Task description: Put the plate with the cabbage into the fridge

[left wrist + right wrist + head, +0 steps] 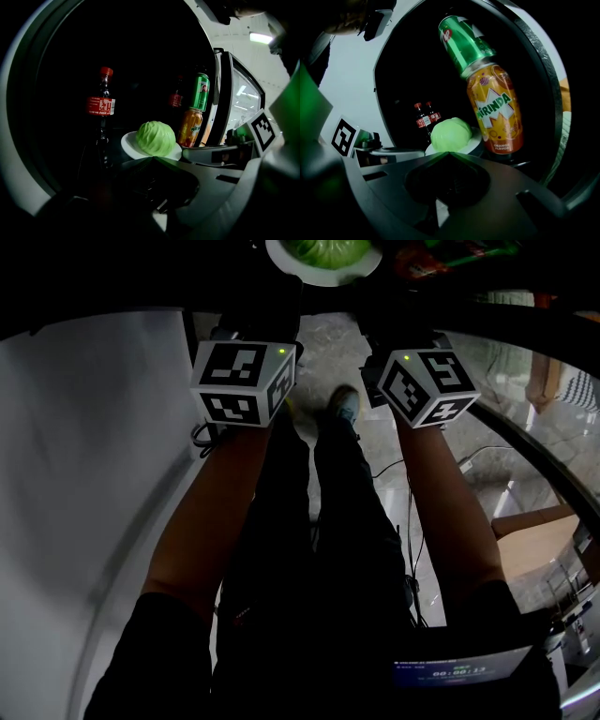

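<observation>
Pale-green round cabbage (155, 137), smooth-leaved, on a glossy white plate (127, 143) inside the dark fridge (220, 93). The left gripper (152, 158) and right gripper (449, 153) each clamp its near rim, jaws closed. Likely risk: the rim nudges the orange metal can (497, 117), toppling the green can (464, 42) stacked above; tilting could roll the cabbage off.

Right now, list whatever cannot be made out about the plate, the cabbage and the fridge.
Head view: plate and cabbage are cut off by the top edge.
Left gripper view: fridge interior is too dark to show a shelf; the plate's near rim is hidden behind the left gripper.
Right gripper view: the near rim is hidden behind the right gripper; the cola bottles have labels too small to read.
</observation>
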`<state>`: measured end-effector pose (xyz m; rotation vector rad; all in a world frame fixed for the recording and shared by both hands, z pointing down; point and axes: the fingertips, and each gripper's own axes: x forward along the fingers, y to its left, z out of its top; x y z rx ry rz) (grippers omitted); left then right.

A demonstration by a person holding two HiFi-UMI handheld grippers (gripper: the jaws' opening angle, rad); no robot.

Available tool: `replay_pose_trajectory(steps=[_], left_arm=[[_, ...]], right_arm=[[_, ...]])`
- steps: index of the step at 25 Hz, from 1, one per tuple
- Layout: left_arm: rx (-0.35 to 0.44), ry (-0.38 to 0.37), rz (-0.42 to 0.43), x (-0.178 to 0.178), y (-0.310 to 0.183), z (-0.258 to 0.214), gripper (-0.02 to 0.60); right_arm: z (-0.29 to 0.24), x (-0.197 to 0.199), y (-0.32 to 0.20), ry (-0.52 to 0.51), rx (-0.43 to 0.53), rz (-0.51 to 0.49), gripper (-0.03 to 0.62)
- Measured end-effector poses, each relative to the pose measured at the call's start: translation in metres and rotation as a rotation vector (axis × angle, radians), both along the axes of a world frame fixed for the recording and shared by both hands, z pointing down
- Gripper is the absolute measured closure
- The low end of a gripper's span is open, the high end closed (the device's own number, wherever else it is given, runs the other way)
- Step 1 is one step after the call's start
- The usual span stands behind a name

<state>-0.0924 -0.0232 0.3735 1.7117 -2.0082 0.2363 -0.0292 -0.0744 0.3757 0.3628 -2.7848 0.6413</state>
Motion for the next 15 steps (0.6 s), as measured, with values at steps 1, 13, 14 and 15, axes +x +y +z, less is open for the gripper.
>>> replay_pose_trajectory(steps=[1, 13, 14, 15], left_arm=[[0.0, 0.001, -0.001, -0.0009, -0.0007, 0.0, 0.577], [0.014, 0.014, 0.006, -0.005, -0.0045, 0.0005, 0.577], [0.021, 0.009, 0.007, -0.0048, -0.0054, -0.0015, 0.577], [0.029, 0.001, 0.008, -0.0047, -0.0064, -0.0043, 0.577]], right_arm=[[-0.0001, -0.001, -0.0007, 0.001, 0.0, 0.0, 0.588], [0.0017, -0.0053, -0.005, 0.009, 0.0, 0.007, 0.588], [0.001, -0.005, -0.0055, 0.008, 0.003, 0.01, 0.588], [-0.0004, -0.0047, -0.006, 0.005, 0.008, 0.012, 0.588]])
